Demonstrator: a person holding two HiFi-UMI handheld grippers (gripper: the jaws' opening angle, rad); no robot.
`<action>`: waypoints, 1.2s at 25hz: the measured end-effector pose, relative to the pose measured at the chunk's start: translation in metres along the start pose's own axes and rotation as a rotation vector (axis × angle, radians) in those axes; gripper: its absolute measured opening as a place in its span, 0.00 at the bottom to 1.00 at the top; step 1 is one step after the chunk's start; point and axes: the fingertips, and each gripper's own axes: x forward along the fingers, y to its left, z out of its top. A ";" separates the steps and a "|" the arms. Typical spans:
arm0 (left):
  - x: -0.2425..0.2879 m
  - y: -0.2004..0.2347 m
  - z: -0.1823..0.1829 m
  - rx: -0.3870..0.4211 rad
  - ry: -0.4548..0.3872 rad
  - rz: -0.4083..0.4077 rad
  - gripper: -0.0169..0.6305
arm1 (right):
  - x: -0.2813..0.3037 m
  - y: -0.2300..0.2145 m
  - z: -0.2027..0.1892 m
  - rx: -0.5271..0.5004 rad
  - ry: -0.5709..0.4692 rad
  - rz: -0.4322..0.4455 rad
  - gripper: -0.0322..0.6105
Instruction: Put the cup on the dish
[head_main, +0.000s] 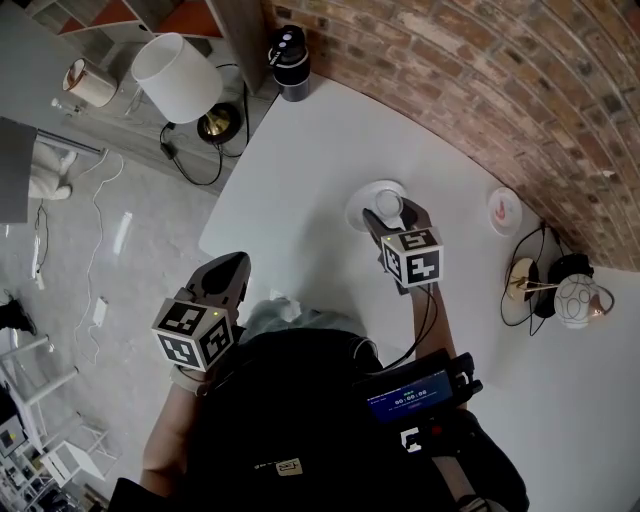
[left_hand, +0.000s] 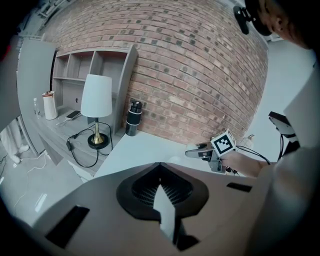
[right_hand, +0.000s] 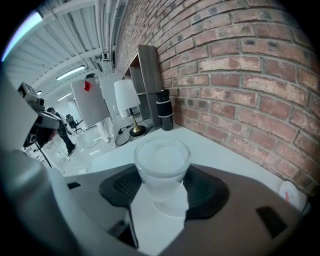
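Nearest the head camera, the person's dark clothing and a chest-mounted screen (head_main: 410, 393) are noted, with both grippers ahead of them.

Left gripper (head_main: 236, 264): held off the near edge of the table (head_main: 300, 160). Its fingers (left_hand: 90, 200) are brought together at the tips, with nothing between them.

Right gripper (head_main: 397, 216): reached out over the table. Its fingers (right_hand: 235, 200) are set wide and closed on a frosted glass cup (right_hand: 162, 160), one pad against each side of the wall. The cup is carried upright, mouth up, long axis vertical.

Dish (head_main: 357, 208): white, round, on the table near the brick wall. From above, the cup is seen inside its outline, so the dish lies directly below the fingers, not to either side. In the right gripper view a pale curved edge is seen just under the cup's base. Whether base and dish touch cannot be told.

Judgement: placement is at its last stage. Only a straight lowering and a release are thought to remain, with no sideways correction. The right hand is the working hand; the left gripper is well apart from the dish.

A second small plate (head_main: 503, 210) with a red mark is noted farther right, apart from the dish.
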 end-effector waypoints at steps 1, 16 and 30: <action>0.000 0.001 0.000 -0.001 0.003 0.003 0.03 | 0.004 -0.001 -0.003 0.000 0.005 0.000 0.46; 0.003 0.004 -0.010 -0.013 0.047 0.035 0.03 | 0.050 -0.007 -0.045 0.009 0.061 -0.001 0.46; 0.006 0.008 -0.017 -0.041 0.068 0.059 0.03 | 0.079 -0.012 -0.077 0.005 0.093 -0.002 0.46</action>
